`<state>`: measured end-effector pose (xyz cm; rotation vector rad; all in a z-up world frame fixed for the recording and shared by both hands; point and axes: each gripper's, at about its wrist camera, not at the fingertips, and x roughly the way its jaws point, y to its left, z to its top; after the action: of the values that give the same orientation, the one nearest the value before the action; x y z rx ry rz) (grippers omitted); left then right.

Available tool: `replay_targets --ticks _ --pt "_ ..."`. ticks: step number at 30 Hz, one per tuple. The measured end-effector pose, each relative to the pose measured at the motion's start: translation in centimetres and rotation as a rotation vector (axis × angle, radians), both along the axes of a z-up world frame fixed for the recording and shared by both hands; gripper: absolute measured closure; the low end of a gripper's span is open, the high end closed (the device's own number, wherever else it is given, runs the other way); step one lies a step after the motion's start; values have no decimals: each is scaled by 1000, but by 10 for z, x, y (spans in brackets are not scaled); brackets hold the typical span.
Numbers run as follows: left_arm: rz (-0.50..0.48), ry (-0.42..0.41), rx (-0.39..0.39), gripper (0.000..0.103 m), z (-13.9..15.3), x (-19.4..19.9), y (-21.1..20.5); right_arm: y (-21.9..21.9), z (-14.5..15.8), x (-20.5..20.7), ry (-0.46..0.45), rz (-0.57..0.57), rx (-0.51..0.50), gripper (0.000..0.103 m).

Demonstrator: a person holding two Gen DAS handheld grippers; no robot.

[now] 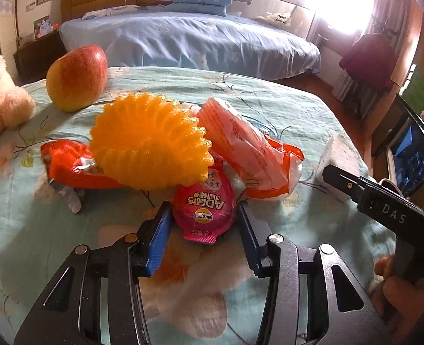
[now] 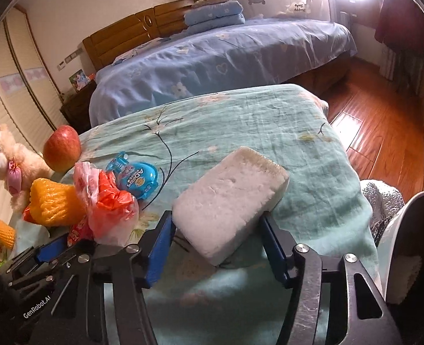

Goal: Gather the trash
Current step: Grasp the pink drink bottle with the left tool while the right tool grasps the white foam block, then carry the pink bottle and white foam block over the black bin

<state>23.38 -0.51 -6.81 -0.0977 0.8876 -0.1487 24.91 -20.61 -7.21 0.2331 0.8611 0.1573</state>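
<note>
Straddling a round pink foil-lidded snack cup (image 1: 203, 204) on the teal floral bedspread (image 1: 283, 103): left gripper (image 1: 203, 215), jaws open. Right gripper (image 2: 216, 227), jaws spread either side of a white foam block (image 2: 229, 201); whether they grip it, I cannot tell. Adjacent: yellow foam fruit net (image 1: 150, 142), orange plastic wrappers (image 1: 257, 155), red apple (image 1: 76, 77).

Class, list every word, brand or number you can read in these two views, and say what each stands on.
"DAS": right gripper body.
"GenRobot.AI": left gripper body.
"AD": pink cup lid, seen upside down; its Chinese characters are too distorted to quote.
"AD": blue cup; smaller print blurred.
Orange wrapper and pink packet: print unreadable.
</note>
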Motion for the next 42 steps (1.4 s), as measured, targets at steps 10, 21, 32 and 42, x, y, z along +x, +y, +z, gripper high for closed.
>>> replay_targets --ticks 10,21,32,42 --pt "-13 -10 -59 59 6 -43 1 -12 11 -42 -29 41 70 44" --pt "-13 -41 -74 59 18 -75 -4 -21 18 -75 -47 35 92 44" --pt "-78 -55 -88 59 26 -104 -28 -32 27 -101 -80 29 107 44" --pt "-159 -49 -92 59 28 -112 -65 -60 29 -124 -91 -25 105 44"
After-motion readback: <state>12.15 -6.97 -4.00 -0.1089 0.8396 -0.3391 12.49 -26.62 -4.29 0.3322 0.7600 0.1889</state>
